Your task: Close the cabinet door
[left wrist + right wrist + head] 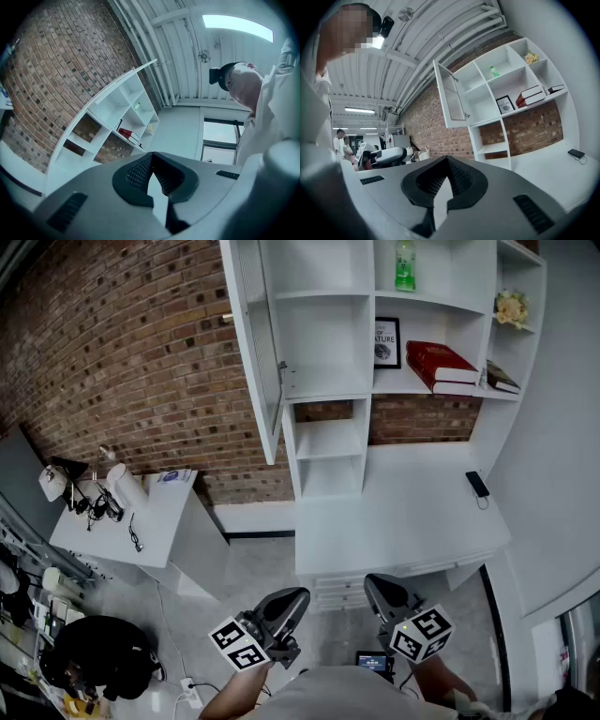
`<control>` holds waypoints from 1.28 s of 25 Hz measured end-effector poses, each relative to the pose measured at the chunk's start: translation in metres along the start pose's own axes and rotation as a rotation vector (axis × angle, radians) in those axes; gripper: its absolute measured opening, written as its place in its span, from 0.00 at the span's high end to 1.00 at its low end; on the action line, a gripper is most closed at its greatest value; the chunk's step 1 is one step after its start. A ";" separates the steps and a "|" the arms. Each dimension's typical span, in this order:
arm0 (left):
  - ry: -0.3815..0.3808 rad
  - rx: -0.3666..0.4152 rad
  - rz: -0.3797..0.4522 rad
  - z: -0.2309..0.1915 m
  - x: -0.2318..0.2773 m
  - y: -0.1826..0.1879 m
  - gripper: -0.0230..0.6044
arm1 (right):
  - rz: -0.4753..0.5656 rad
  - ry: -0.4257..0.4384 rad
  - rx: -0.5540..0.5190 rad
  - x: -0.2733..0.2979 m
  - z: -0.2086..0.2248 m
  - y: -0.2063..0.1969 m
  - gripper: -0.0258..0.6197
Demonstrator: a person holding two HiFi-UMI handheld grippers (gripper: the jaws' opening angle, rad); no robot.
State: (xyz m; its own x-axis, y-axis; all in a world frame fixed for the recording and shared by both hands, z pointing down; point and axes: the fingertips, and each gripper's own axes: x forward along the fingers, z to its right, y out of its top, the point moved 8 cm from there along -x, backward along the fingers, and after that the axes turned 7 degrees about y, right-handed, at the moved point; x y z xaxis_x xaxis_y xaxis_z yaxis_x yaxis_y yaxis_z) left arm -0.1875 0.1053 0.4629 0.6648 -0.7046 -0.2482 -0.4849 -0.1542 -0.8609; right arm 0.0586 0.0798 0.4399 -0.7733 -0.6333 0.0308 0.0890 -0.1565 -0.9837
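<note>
The white cabinet door (253,343) stands swung open to the left of the top compartment of a white shelf unit (323,381); a small latch shows on its inner edge. In the right gripper view the open door (450,96) juts out towards me. Both grippers are low, near my body and far from the door. My left gripper (284,606) (151,154) points up at the shelves, jaws meeting at the tips with nothing between them. My right gripper (386,592) (447,159) is likewise shut and empty.
The shelves hold a green bottle (404,266), a framed picture (386,341), red books (441,364) and flowers (511,307). A phone (477,484) lies on the white desk top (403,521). A small cluttered table (150,521) stands left by the brick wall (122,352).
</note>
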 end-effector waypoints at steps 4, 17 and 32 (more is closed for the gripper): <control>-0.002 -0.002 0.000 0.001 0.002 -0.001 0.95 | -0.001 -0.002 -0.001 -0.001 0.002 -0.001 0.92; -0.003 -0.013 -0.016 0.004 0.010 -0.012 0.95 | -0.046 -0.121 -0.111 -0.012 0.008 -0.009 0.91; 0.020 -0.021 -0.045 0.018 0.028 -0.027 0.95 | -0.021 -0.080 -0.092 -0.028 0.024 -0.009 0.91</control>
State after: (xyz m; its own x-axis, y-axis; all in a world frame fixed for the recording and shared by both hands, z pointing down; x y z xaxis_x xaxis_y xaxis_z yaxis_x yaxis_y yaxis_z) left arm -0.1454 0.1025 0.4714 0.6746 -0.7104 -0.2005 -0.4671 -0.2005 -0.8612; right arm 0.0947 0.0808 0.4521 -0.7214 -0.6897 0.0622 0.0122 -0.1025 -0.9947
